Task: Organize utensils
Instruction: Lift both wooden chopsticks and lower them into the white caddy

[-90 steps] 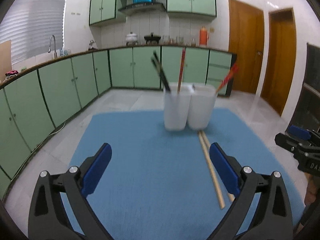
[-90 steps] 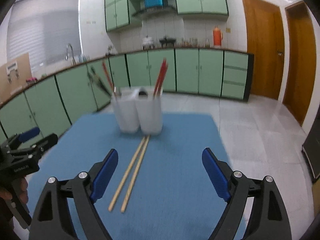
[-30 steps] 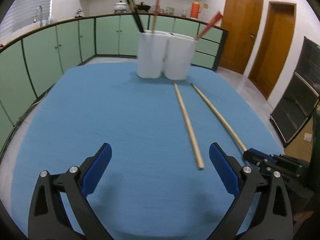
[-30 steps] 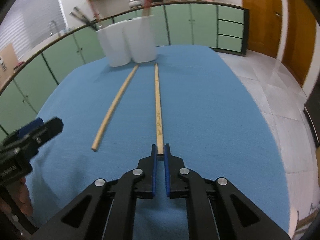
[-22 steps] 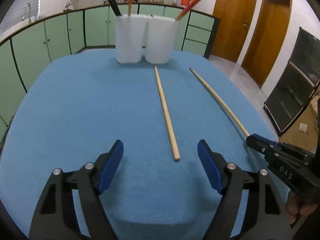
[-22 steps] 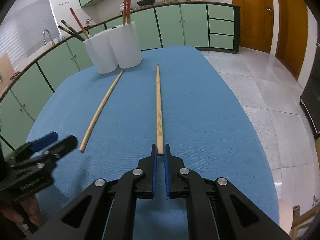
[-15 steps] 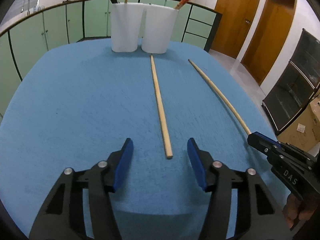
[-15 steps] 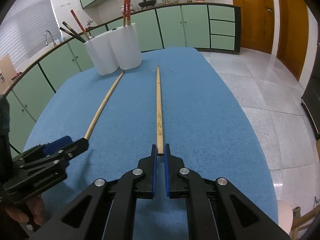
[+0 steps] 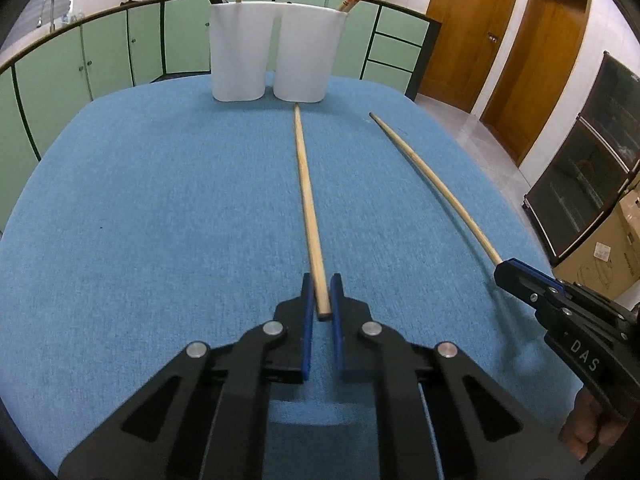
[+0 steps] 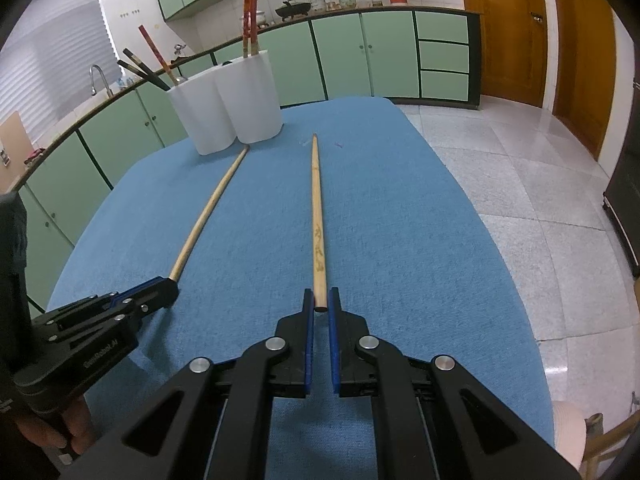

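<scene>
Far left in the right wrist view, your left gripper (image 10: 170, 285) is clamped on the near end of the plain chopstick (image 10: 208, 212); its tip nearly reaches the white holder (image 10: 224, 108) up top, left of centre. That holder already has black and red chopsticks (image 10: 250, 16) standing in it. Dead centre, your right gripper (image 10: 320, 304) is pinching the butt of the patterned chopstick (image 10: 318, 220), which runs straight up the blue mat (image 10: 400, 240). The two sticks lie apart, fanning slightly.
</scene>
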`<control>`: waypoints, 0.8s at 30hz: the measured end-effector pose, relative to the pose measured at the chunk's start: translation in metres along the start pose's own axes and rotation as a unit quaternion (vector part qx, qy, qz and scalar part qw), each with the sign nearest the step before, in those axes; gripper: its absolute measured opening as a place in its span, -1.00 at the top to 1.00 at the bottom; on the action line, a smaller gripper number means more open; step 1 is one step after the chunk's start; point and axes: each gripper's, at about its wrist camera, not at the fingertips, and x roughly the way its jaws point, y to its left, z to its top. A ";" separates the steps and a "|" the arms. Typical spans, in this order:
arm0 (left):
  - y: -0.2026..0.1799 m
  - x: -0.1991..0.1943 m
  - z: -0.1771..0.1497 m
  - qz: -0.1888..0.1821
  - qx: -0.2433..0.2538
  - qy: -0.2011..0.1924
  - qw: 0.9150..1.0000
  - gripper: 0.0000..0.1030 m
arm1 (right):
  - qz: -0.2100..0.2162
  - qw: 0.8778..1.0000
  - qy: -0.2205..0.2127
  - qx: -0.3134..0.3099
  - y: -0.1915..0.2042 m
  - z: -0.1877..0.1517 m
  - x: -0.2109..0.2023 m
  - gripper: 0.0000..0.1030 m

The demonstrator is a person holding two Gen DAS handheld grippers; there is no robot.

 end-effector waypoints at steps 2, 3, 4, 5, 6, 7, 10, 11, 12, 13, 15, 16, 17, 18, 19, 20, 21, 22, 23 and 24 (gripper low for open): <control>0.001 -0.004 0.001 0.003 0.001 -0.006 1.000 0.88 | -0.001 1.000 -0.002 -0.003 0.000 0.000 -0.002 0.87; 0.001 -0.009 0.002 0.005 0.004 -0.011 1.000 0.88 | -0.005 1.000 -0.006 -0.008 0.001 0.001 -0.005 0.87; 0.001 -0.012 0.003 0.007 0.006 -0.016 1.000 0.88 | -0.007 1.000 -0.008 -0.011 0.002 0.001 -0.006 0.87; 0.001 -0.018 0.004 0.008 0.008 -0.023 1.000 0.89 | -0.009 1.000 -0.012 -0.015 0.003 0.003 -0.009 0.87; 0.001 -0.023 0.007 0.010 0.010 -0.031 0.999 0.89 | -0.011 1.000 -0.016 -0.019 0.004 0.004 -0.011 0.87; 0.001 -0.031 0.010 0.014 0.015 -0.042 0.999 0.89 | -0.013 0.999 -0.022 -0.023 0.005 0.006 -0.016 0.87; 0.000 -0.056 0.020 0.020 0.025 -0.077 0.996 0.89 | -0.014 0.999 -0.040 -0.032 0.007 0.016 -0.030 0.87; 0.000 -0.064 0.024 0.021 0.026 -0.090 0.995 0.89 | -0.012 0.998 -0.045 -0.033 0.007 0.019 -0.035 0.87; 0.000 -0.071 0.028 0.021 0.025 -0.099 0.995 0.89 | -0.012 0.998 -0.055 -0.037 0.008 0.024 -0.042 0.87; 0.000 -0.080 0.033 0.020 0.025 -0.111 0.993 0.89 | -0.013 0.997 -0.061 -0.040 0.009 0.028 -0.047 0.87; 0.001 -0.094 0.042 0.019 0.027 -0.130 0.991 0.89 | -0.012 0.996 -0.075 -0.046 0.010 0.037 -0.059 0.87; 0.001 -0.103 0.048 0.019 0.027 -0.142 0.989 0.89 | -0.009 0.995 -0.085 -0.048 0.010 0.043 -0.066 0.87; 0.001 -0.108 0.051 0.018 0.027 -0.150 0.988 0.89 | -0.004 0.994 -0.093 -0.049 0.011 0.048 -0.073 0.87; 0.001 -0.113 0.056 0.017 0.027 -0.157 0.987 0.89 | -0.001 0.994 -0.099 -0.050 0.010 0.053 -0.077 0.87; 0.001 -0.120 0.062 0.016 0.027 -0.167 0.986 0.89 | 0.004 0.993 -0.107 -0.053 0.010 0.059 -0.084 0.87; 0.002 -0.125 0.065 0.015 0.028 -0.173 0.984 0.89 | 0.008 0.992 -0.113 -0.055 0.011 0.064 -0.089 0.87; 0.001 -0.129 0.068 0.013 0.029 -0.179 0.983 0.89 | 0.011 0.991 -0.118 -0.057 0.011 0.069 -0.093 0.87; 0.001 -0.134 0.073 0.011 0.030 -0.184 0.982 0.89 | 0.015 0.990 -0.124 -0.060 0.012 0.075 -0.099 0.87; 0.000 -0.137 0.076 0.009 0.031 -0.187 0.982 0.89 | 0.022 0.990 -0.128 -0.062 0.014 0.081 -0.103 0.87; 0.000 -0.140 0.079 0.007 0.032 -0.190 0.981 0.89 | 0.028 0.989 -0.132 -0.063 0.015 0.087 -0.107 0.87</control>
